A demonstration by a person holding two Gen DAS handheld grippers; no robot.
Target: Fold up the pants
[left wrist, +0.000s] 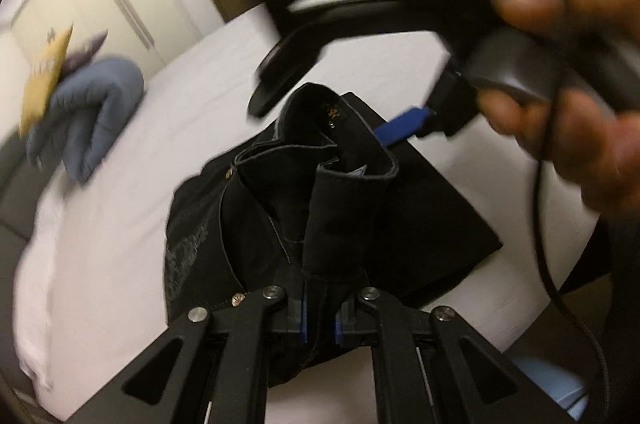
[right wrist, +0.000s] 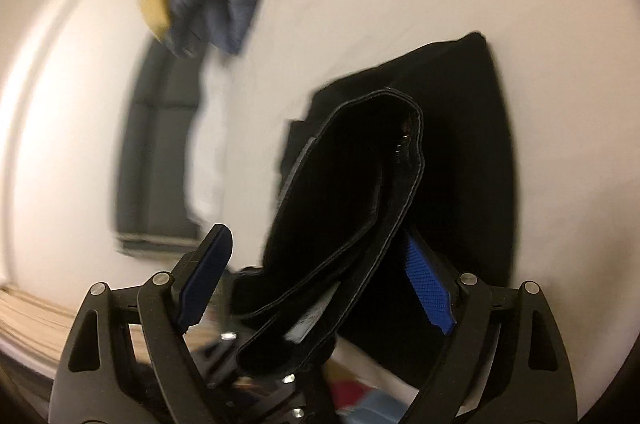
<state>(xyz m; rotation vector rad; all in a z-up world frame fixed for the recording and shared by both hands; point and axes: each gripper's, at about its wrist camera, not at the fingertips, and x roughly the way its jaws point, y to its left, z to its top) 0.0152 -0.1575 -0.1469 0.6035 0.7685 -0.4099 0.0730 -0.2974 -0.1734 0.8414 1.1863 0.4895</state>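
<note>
Pants of black denim (left wrist: 320, 208) lie partly folded on the wide white bedsheet (left wrist: 132, 224), their lower part flat on the bed and the stitched waistband lifted off it. A rolled grey-blue quilt (left wrist: 96, 112) with a yellow cushion (left wrist: 46, 80) against it sits well apart, at the far edge of the bed.

The left gripper (left wrist: 319, 318) has its jaws pressed together on the waistband cloth, so it alone carries the raised end. The right gripper (right wrist: 316, 284) has its blue pads spread wide; the waistband loop passes between them in the right wrist view, but neither pad presses on it.

The likely trouble is that, with a single pinch holding thick denim, the band may twist or sag to one side, and the fold would land crooked over the flat part. Cloth could also snag on a spread right pad as that tool pulls clear.

Both tools tilt downward toward the bed. A person's hand (left wrist: 568, 96) grips the right tool's handle, above and beyond the lifted waistband.
</note>
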